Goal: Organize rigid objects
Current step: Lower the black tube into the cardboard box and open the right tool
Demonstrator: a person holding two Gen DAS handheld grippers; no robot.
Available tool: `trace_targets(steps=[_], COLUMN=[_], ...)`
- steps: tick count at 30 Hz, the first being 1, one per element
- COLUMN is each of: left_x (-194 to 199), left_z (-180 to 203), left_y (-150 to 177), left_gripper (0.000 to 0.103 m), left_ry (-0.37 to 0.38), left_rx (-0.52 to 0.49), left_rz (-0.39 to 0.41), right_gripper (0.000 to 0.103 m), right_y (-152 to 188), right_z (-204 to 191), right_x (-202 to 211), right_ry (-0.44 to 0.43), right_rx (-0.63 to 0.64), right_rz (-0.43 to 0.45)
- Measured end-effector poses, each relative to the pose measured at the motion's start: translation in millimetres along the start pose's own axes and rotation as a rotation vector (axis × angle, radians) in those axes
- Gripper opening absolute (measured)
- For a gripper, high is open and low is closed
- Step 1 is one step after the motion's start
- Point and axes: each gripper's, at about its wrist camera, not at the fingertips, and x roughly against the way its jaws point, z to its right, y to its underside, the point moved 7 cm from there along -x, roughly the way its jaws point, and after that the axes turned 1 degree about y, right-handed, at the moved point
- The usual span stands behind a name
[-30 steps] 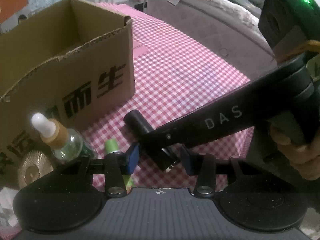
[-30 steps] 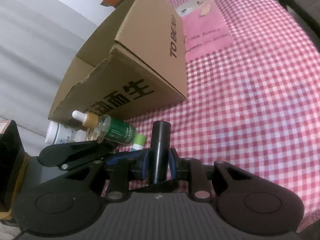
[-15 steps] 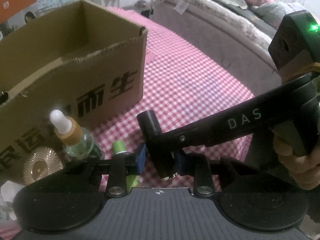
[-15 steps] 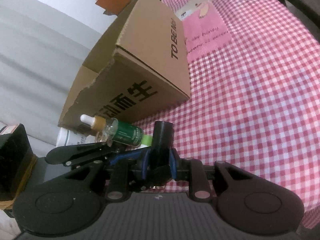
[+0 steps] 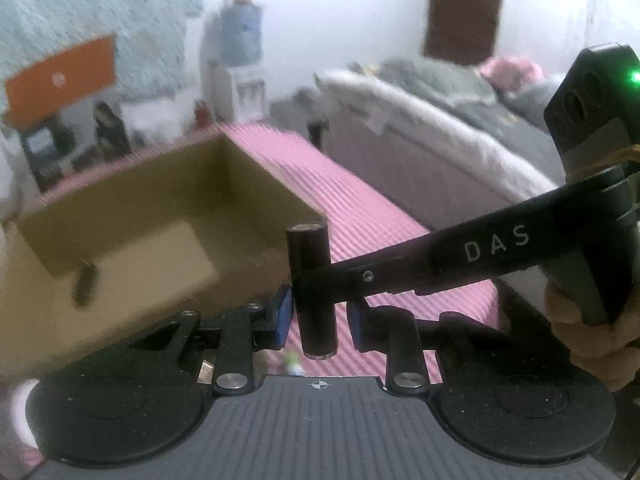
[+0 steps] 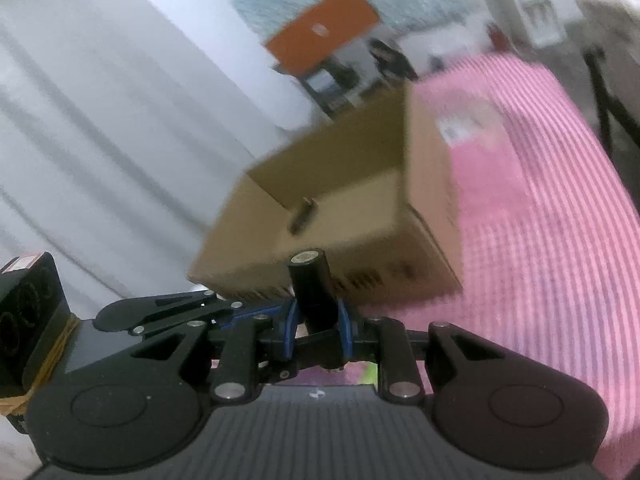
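A black cylinder (image 5: 312, 288) stands upright in the air, held by both grippers; it also shows in the right wrist view (image 6: 314, 292). My right gripper (image 6: 317, 334) is shut on its lower part. My left gripper (image 5: 319, 318) has its blue pads on either side of the cylinder, the left pad touching, a small gap at the right pad. The right gripper's finger crosses the left wrist view (image 5: 400, 276). An open cardboard box (image 5: 160, 216) lies just beyond, with one small dark object (image 5: 85, 286) inside; the box also shows in the right wrist view (image 6: 360, 216).
The box stands on a pink checked tablecloth (image 5: 360, 208). A bed with grey bedding (image 5: 440, 112) runs along the right. An orange panel (image 5: 60, 80) and clutter stand behind the table. White curtains (image 6: 100, 140) hang at the left in the right wrist view.
Both grippers have risen with the black cylinder from table level to above the box rim. The bottles on the table have dropped out of view. The cylinder now stands upright.
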Motion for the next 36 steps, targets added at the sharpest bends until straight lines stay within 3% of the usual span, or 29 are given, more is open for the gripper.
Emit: trace_targets(steps=[4,8,15,23,24,26,29,36], left_x=[19,14,-27,-47,-45,-41,-33,-10], left_z=[-29,-69,-140,-181,-183,-185,-187,-186], left_y=[-23,-39,-24,8,8,9,7,1], left_gripper=[0.028,0.028,0.028,0.033,0.036,0.054,0.063,0.068], left_ry=[-0.071,-0.121,-0.127,-0.141,-0.137,-0.134,-0.156,-0.184], left_rx=[0.026,0.091,0.253,0.368,0.374,0.392,0.386,0.361], left_rz=[0.055,0.021,-0.158,-0.292,-0.293,-0.281,-0.253,-0.182], right_gripper=[0.024,0.024,0.024,0.024,0.024,0.024,0.024,0.025], right_y=[-32,-64,-95,-75,-73,-65,-62,-66], right_z=[-38,-67,-64,-50,-49,-48,-48,-60], right_x=[-10,-47,-155,-232,-240,-251,-272,-275], right_ry=[-0.047,-0.1,-0.146,-0.115,-0.107,-0.099,-0.083,-0.105], right_rx=[0.101,0.151,0.064,-0.015,-0.021,-0.04,-0.05,-0.039], right_rz=[0.031,0.003,-0.221,-0.471,-0.497,-0.553,-0.593,-0.568])
